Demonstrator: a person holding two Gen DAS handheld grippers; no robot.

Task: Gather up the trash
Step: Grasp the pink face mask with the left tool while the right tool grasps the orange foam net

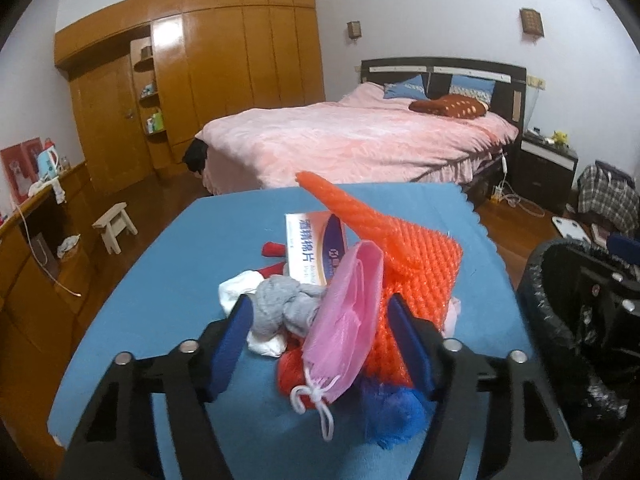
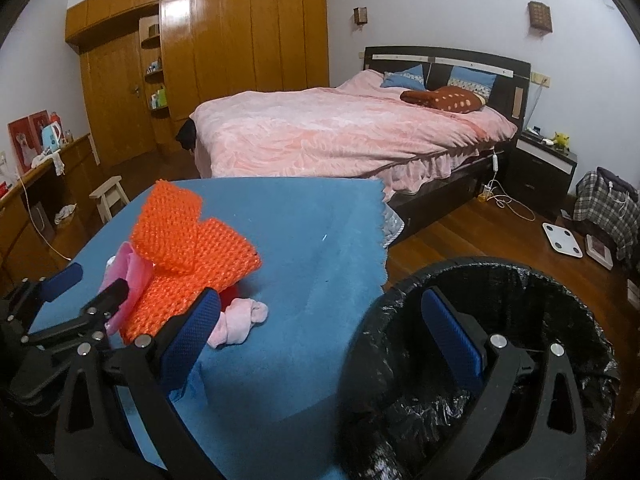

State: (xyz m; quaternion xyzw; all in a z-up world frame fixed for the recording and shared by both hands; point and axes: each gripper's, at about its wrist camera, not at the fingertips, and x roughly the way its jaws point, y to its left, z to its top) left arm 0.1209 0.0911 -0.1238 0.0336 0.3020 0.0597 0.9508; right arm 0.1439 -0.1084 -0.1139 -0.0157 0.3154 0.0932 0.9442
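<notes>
Left gripper [image 1: 320, 332]: blue pads apart, straddling pile; pink mesh pouch [image 1: 344, 316] and grey sock [image 1: 280, 308] between them, pads not visibly pressing yet. Orange foam net [image 1: 420, 268] just beyond, leaning on pouch; wipes box [image 1: 316, 248] behind.

Right gripper [image 2: 320, 340]: fingers spread wide, nothing between, hovering at table's near right edge above bin [image 2: 520, 280].

Pile sits mid-table on blue cloth [image 2: 320, 232], toward near edge.

Likely step: clamp pouch. Advice: centre pads on pouch body, avoid snagging drawstring or sock, lift clear before swinging to bin.

Orange mesh [image 1: 416, 268]; blue cloth [image 1: 160, 280]
</notes>
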